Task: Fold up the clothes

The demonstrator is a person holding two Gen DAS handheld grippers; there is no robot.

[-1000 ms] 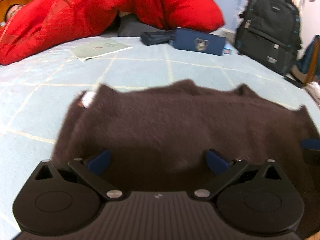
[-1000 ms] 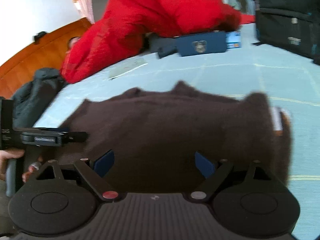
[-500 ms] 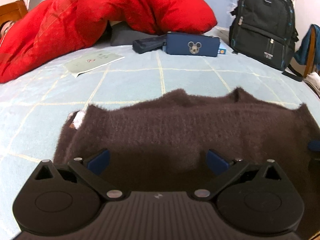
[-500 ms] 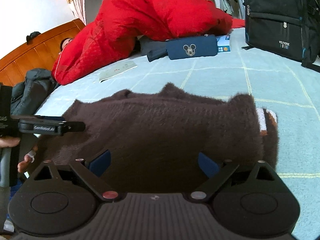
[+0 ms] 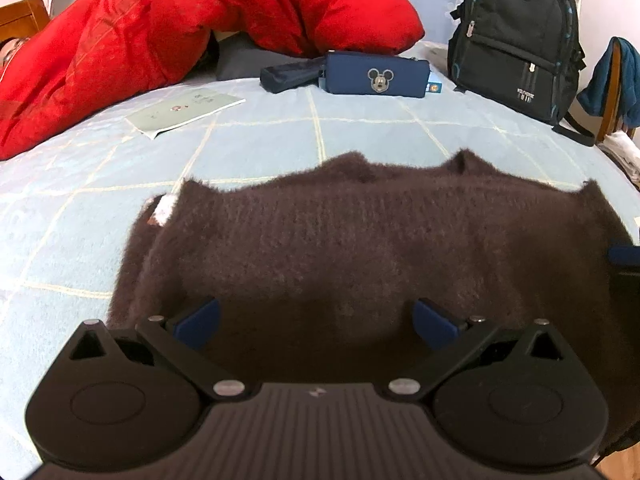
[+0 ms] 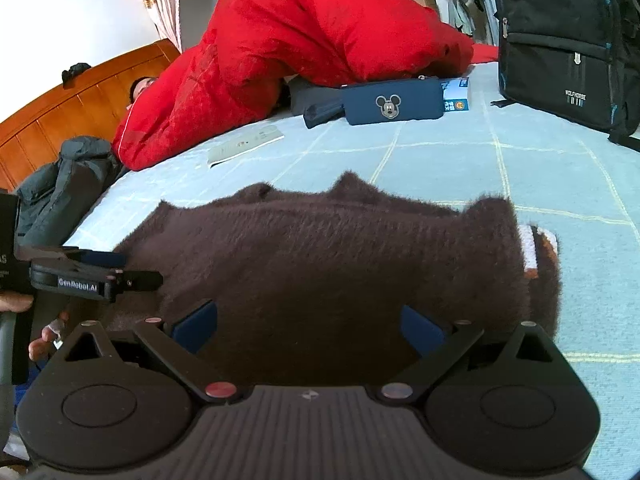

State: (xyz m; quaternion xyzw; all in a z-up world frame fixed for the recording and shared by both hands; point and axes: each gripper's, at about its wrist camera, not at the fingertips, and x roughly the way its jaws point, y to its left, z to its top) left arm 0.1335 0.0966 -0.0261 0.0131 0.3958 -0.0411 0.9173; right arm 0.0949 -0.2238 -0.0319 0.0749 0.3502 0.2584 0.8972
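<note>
The sweater [image 5: 360, 256] lies on the bed [image 5: 72, 240], a dark brown fuzzy band already doubled over, with its long axis running side to side across both views. Its near edge sits right under both sets of tongs, so the cloth lies just ahead of and below each of them.

The left tongs [image 5: 316, 318] hang over the left half with jaws set wide, nothing pinched between the blue pads. The right tongs [image 6: 308, 322] hang over the right half; their jaws are opening, close to their widest, and the pads press on nothing, with only the sweater's nap below them. The left tongs also show at the left edge of the right view [image 6: 92, 276], level with the sweater's end.

A white label [image 5: 163, 210] marks the sweater's left end in the left view. That end is nearer the left hand, the plain end nearer the right. Judging by this, a next fold would carry one short end along the long axis toward the other
</note>
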